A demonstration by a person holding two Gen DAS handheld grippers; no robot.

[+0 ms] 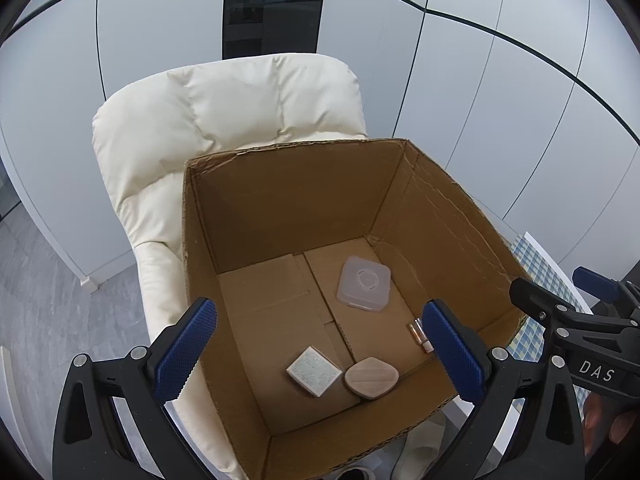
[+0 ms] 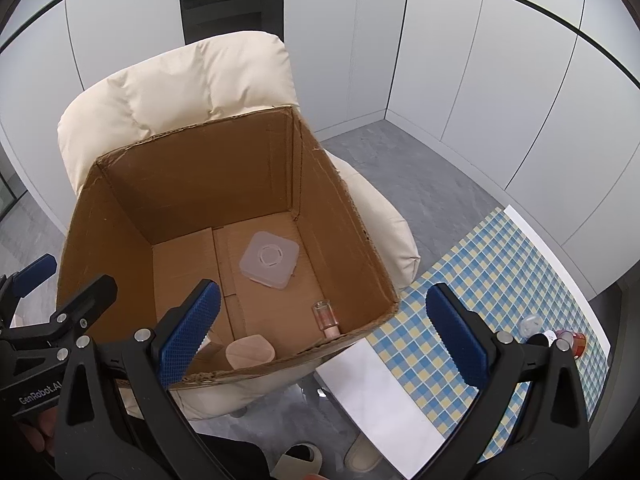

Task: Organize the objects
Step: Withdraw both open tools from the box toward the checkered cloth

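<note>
An open cardboard box stands on a cream armchair. On its floor lie a translucent square lid, a small white square box, a rounded wooden piece and a small glass vial. My left gripper hovers open above the box's near edge, nothing between its blue pads. My right gripper is open too, over the box's near right corner.
A table with a blue and yellow checked cloth stands right of the chair. Small bottles and a clear cap sit on it near my right finger. Grey floor and white wall panels surround. Slippered feet show below.
</note>
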